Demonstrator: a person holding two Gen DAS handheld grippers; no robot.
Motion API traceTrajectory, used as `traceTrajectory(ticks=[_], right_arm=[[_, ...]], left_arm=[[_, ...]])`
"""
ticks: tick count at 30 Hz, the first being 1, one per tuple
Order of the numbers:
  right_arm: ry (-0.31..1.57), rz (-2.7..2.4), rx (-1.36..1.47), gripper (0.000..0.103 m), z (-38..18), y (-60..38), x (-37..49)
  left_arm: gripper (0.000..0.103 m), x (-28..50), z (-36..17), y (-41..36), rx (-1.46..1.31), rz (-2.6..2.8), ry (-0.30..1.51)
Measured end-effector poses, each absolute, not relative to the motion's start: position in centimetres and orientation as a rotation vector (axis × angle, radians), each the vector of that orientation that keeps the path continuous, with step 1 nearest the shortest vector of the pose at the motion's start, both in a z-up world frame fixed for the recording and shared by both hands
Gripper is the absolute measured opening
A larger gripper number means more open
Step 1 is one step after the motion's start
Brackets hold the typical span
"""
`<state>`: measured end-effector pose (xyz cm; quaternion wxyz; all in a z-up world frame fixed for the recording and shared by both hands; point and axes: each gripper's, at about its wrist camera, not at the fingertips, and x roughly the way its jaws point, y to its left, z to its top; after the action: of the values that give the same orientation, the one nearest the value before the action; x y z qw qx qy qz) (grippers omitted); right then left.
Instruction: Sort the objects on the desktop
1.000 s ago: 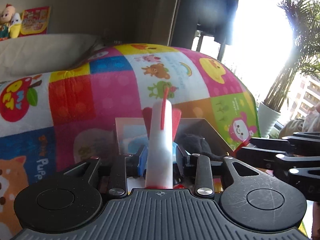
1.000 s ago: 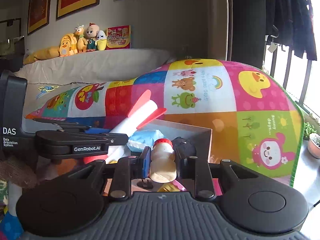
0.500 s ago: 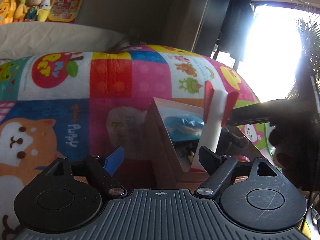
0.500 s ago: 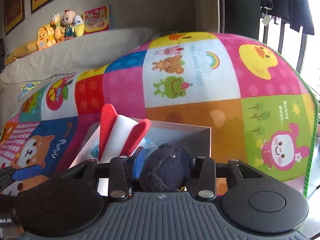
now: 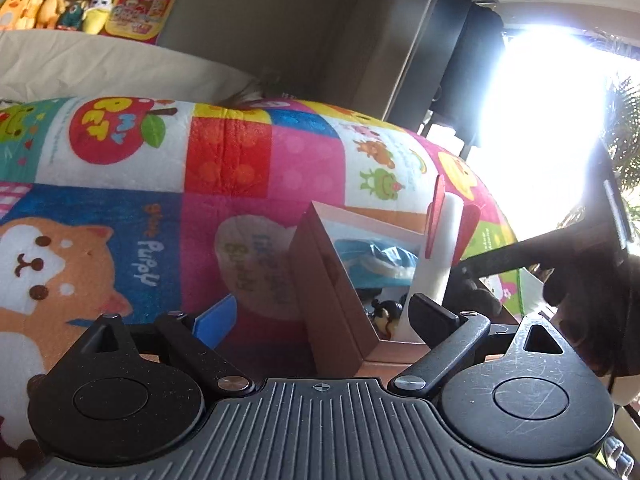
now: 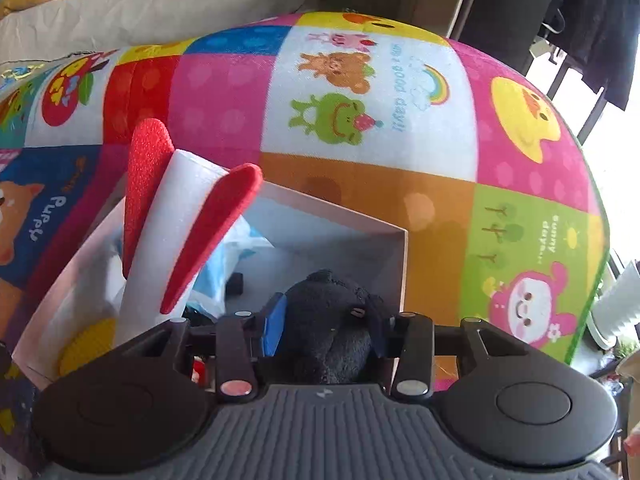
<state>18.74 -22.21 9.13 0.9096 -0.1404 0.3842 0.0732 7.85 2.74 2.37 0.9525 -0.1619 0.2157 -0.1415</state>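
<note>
Your left gripper is hanging just outside the near-left corner of the box with its jaws spread wide and nothing between them, tilted so the box wall runs right up the middle of its view. Your right gripper is over the box's near edge, jaws clamped on the black plush toy, which fills the gap between the fingers. The foam rocket, white body with red fins, is leaning up out of the left side of the box, fins well above the rim. Blue plastic packaging sits deeper inside, behind the rocket. The box itself rests on the colourful cartoon blanket.
</note>
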Motion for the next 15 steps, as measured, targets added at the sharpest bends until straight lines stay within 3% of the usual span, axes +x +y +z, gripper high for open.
traceTrajectory(ticks=[7,15], right_arm=[[0.669,0.259,-0.087,0.042,14.5,-22.8,17.0],[0.680,0.280,-0.082,0.041,13.2,-20.1,16.8]], left_arm=[[0.098,7.7,2.4,2.8,-0.333,-0.285,0.433],[0.100,8.0,2.1,3.5,-0.377,-0.278,0.440]])
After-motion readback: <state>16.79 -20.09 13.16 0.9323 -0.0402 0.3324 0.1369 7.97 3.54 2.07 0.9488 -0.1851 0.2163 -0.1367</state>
